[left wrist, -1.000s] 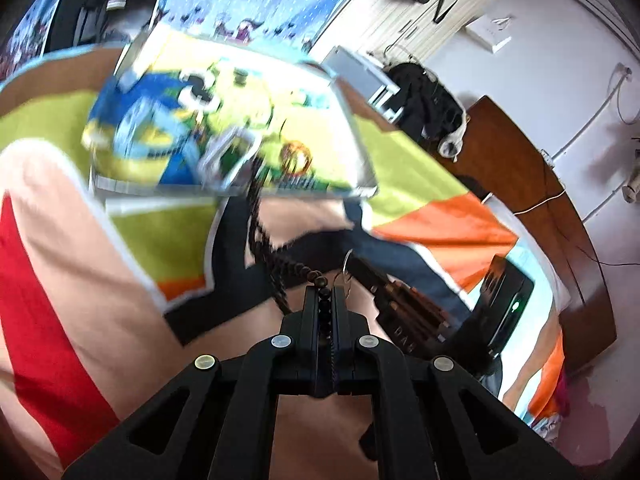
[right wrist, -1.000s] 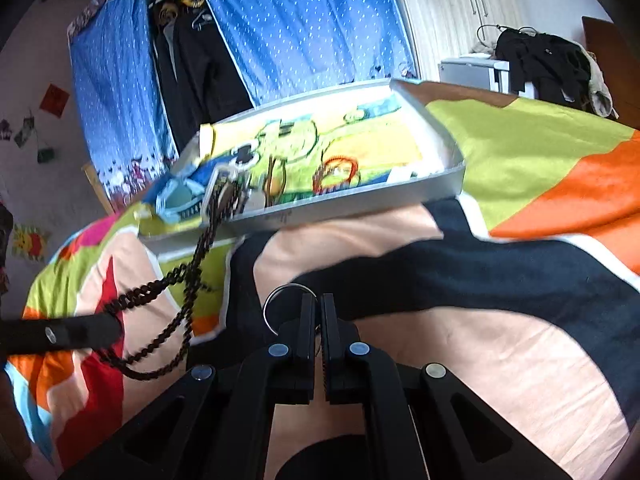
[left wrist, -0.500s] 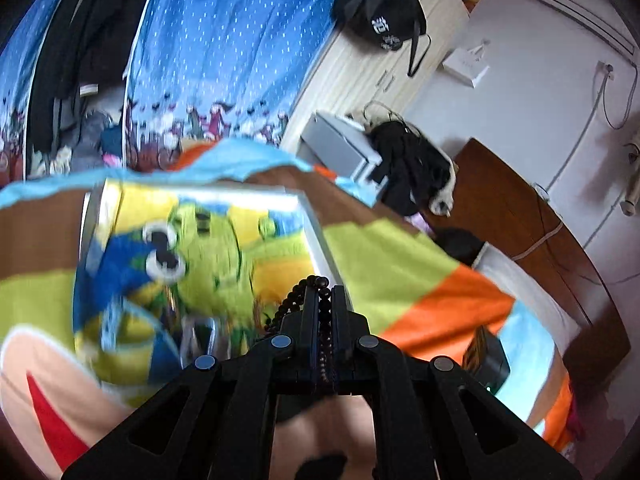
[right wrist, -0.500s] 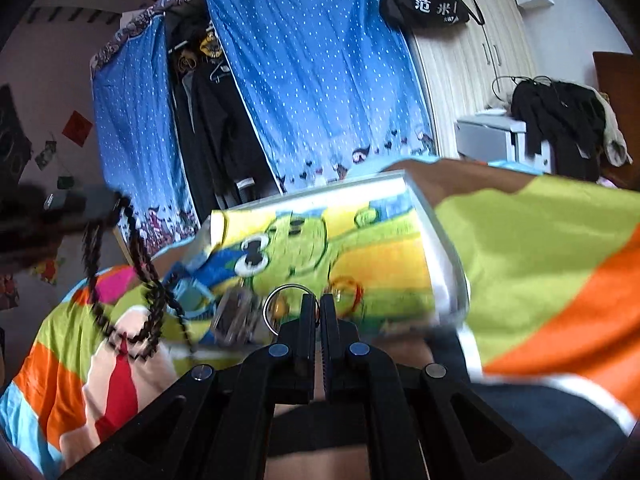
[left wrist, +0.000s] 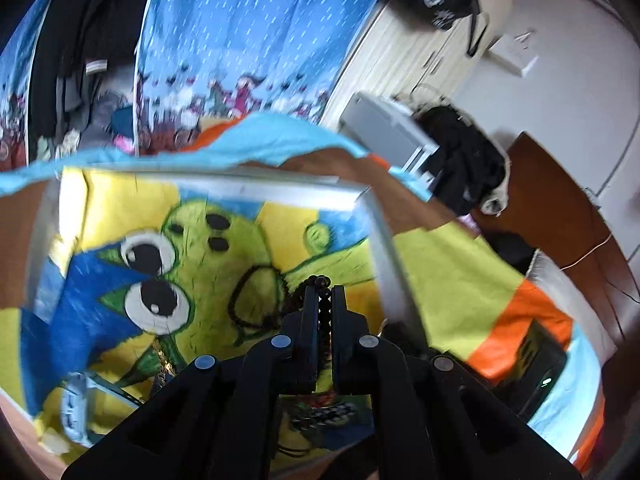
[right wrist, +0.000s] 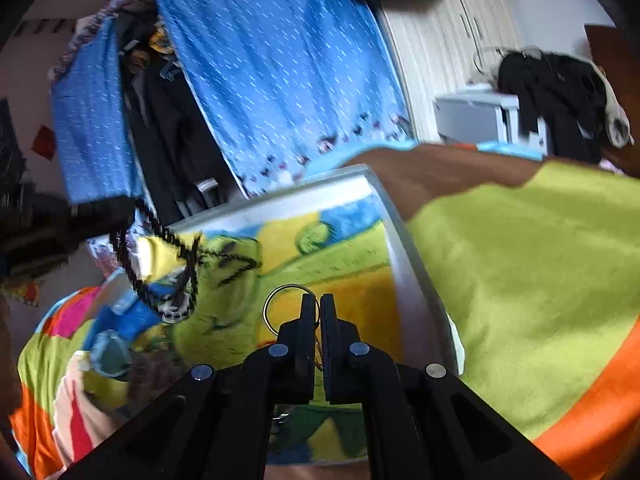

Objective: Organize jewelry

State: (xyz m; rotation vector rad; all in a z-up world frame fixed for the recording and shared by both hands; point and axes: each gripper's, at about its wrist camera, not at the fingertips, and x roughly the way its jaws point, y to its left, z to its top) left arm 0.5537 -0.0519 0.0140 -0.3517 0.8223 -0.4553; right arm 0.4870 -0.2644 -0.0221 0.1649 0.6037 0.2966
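beads (left wrist: pixel 324 308) pinched between jaws, ring (right wrist: pixel 285 309) likely too

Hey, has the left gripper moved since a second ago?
Yes. The left gripper, shut on the black bead necklace, has gone forward from the bedspread to over the tray.

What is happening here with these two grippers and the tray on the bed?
A person is sorting jewelry with two hand-held grippers. The left gripper is shut on a black bead necklace, which hangs in loops over the tray lined with a cartoon cloth. The right gripper is shut on a thin metal ring and holds it above the same tray. Both pieces are not yet released; a few other items already lie in the tray.
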